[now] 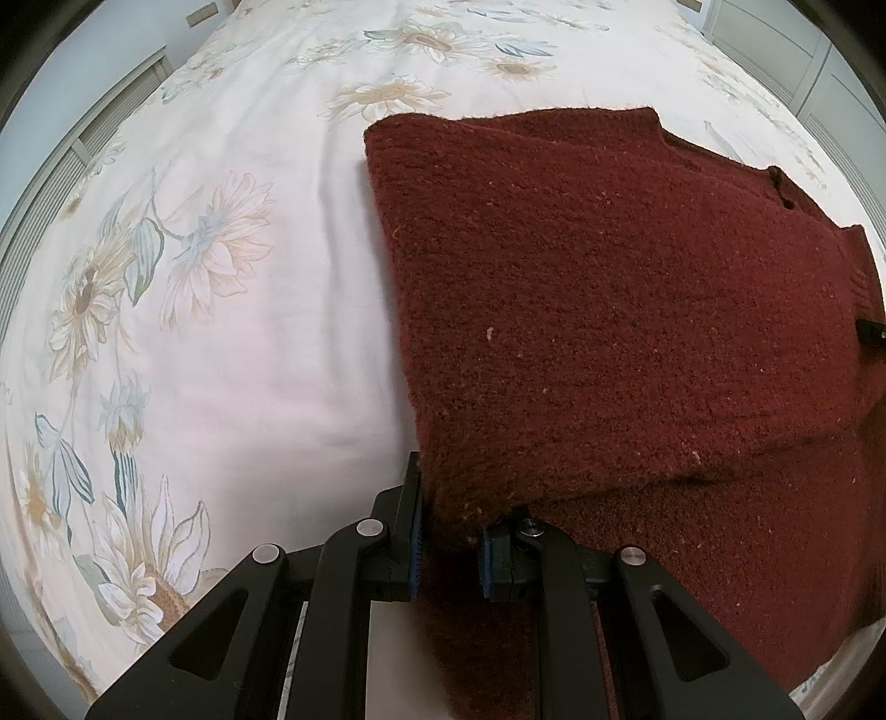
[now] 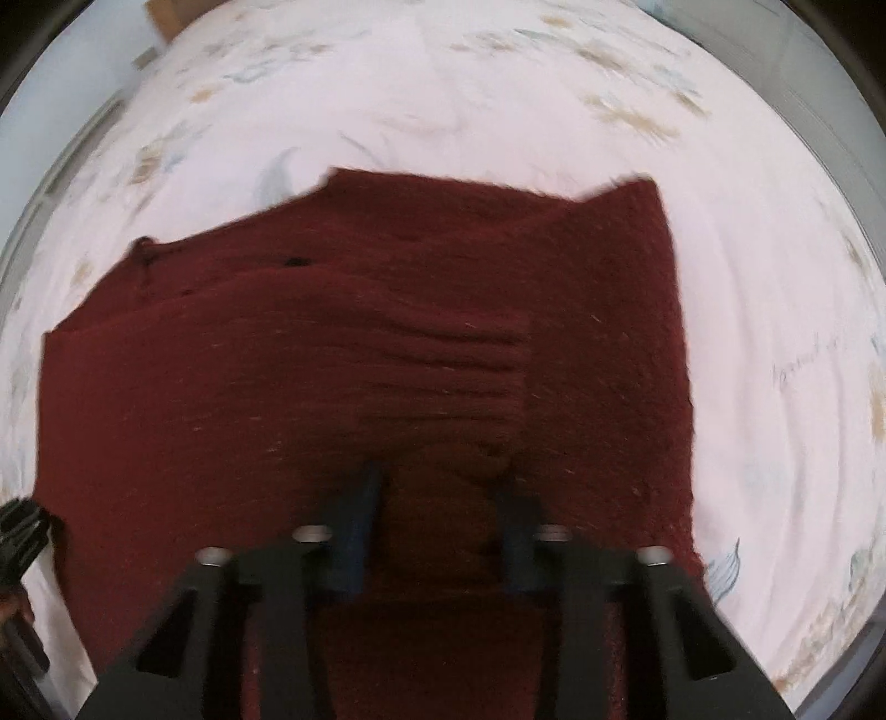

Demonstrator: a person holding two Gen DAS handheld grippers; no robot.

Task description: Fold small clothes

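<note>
Dark red knitted sweater (image 1: 609, 288) spread on a bed, over a pale sheet printed with sunflowers (image 1: 232, 310), partly folded, with one thick layer doubled over another and the ribbed neck edge showing at the far right in the left wrist view. Near corner of the upper fold lifted slightly off the layer beneath and pinched in the left gripper (image 1: 448, 545), blue-padded fingers (image 1: 416, 531) pressed together on the wool from both sides. In the right wrist view, same sweater (image 2: 277, 387) filling the middle of a blurred picture, ribbed band bunched into horizontal wrinkles just ahead of the right gripper (image 2: 437, 515). Jaws there standing a little apart with a hump of knit rising between them; pads on the cloth or just short of it, impossible to tell through the blur. Tip of the left gripper peeking in at the lower left edge of that view, beside the sweater's side. Pale cabinet fronts (image 1: 775, 50) beyond the bed.
</note>
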